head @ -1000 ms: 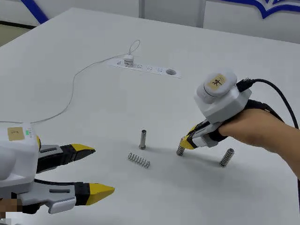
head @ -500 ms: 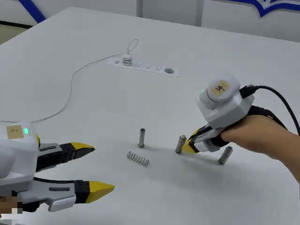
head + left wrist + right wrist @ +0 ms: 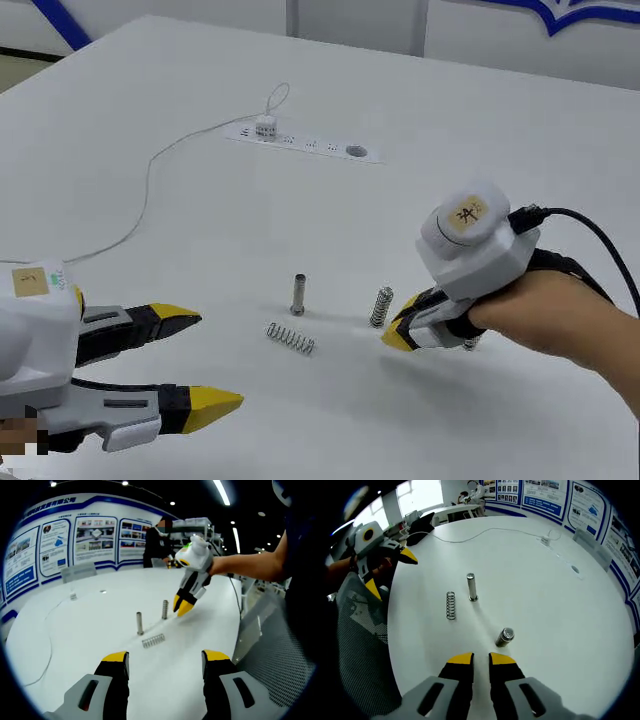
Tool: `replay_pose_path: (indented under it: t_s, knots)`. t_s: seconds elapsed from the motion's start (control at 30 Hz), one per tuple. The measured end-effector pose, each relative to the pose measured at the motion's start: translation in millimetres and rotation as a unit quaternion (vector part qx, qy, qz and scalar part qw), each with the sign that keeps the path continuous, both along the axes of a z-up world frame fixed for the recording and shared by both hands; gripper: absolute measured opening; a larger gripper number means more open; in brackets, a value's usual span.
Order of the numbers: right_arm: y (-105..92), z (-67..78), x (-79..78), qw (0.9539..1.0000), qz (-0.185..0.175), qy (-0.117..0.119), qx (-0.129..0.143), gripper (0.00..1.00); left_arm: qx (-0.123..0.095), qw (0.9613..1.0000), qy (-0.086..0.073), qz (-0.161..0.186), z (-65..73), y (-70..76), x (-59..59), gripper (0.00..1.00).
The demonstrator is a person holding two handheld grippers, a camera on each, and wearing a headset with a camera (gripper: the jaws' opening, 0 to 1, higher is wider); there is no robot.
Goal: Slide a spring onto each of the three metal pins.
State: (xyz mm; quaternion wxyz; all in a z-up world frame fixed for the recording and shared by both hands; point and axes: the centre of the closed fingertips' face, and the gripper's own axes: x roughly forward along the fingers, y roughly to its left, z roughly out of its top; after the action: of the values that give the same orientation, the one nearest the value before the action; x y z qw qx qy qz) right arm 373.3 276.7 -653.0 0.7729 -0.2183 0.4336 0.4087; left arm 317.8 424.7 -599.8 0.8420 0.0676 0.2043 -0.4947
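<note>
White table (image 3: 480,130), right gripper (image 3: 393,340) withdrawn, seemingly empty

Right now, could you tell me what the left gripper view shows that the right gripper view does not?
The left gripper view adds a front-on look at the right gripper, its jaws close together near the spring-covered pin, and a person standing beyond the table. The right gripper view adds a front-on look at the left gripper, jaws open, at the table's edge. Both share the bare pin, the loose spring lying near it, the spring-covered pin and the white cable.
</note>
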Motion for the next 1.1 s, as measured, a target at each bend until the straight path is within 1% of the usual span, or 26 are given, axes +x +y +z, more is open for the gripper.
replay_pose_path:
  t_s: [0.17, 0.37, 0.67, 0.9, 1.1]
  knots:
    - [13.4, -0.5, -7.0, 0.9999, 0.012, 0.000, 0.006, 0.13, -0.001, 1.0000, -0.001, 0.001, 0.8, 0.5, 0.3, 0.60]
    - [29.5, -0.6, -10.2, 0.9995, 0.027, -0.001, 0.015, 0.13, -0.001, 1.0000, 0.000, 0.002, 0.7, 0.3, -0.3, 0.60]
    - [51.0, -0.6, -5.7, 0.9987, 0.037, -0.006, 0.036, 0.15, 0.000, 1.0000, -0.001, 0.002, 1.5, 0.5, 0.1, 0.60]
    - [63.1, -3.3, -1.7, 0.9981, 0.044, -0.012, 0.042, 0.16, 0.001, 1.0000, 0.000, 0.001, 1.4, 0.0, -0.2, 0.60]
    - [73.0, -6.2, -1.5, 0.9977, 0.049, -0.012, 0.045, 0.16, 0.001, 1.0000, 0.000, 0.002, 1.4, 0.6, 0.0, 0.60]
